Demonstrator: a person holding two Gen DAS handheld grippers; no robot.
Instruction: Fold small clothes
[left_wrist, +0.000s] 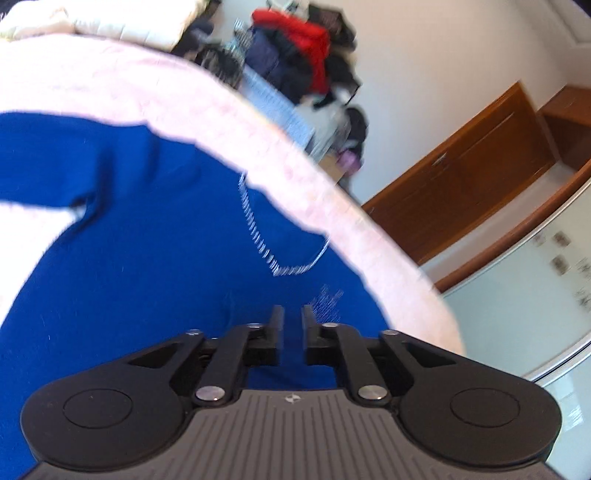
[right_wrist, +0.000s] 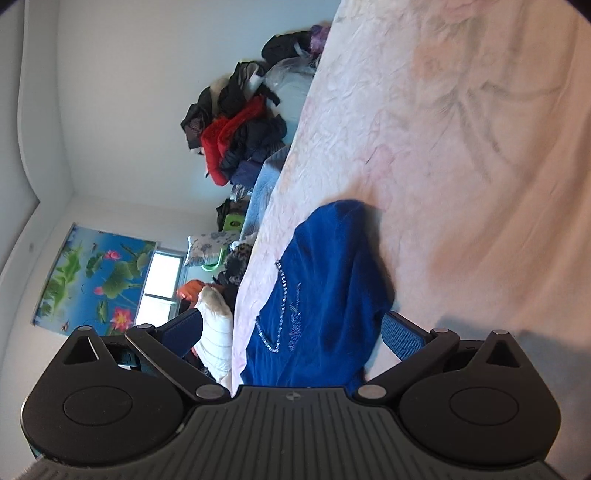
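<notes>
Sweater (left_wrist: 155, 258), blue with a rhinestone neckline, lies on the pink bedspread (left_wrist: 229, 122), partly folded, near the bed's edge.
Left tongs (left_wrist: 293, 321) tilt down over the sweater body, jaws a narrow slit apart, nothing pinched. Right tongs (right_wrist: 291, 332) rolled sideways, jaws spread wide, straddling the sweater's near end, pads clear. Open bedspread beyond; clothes pile (right_wrist: 236, 140) off-bed.

Landmark: blue sweater (right_wrist: 325, 295), flat on bed (right_wrist: 461, 155).
- Beside sweater, toward bed middle: bare pink sheet, open passage.
- Beyond sweater, past bed edge: clothes pile (right_wrist: 236, 122) against wall, blocks.
- Left-wrist view blurred; wooden cabinet (left_wrist: 469, 166) well apart.
</notes>
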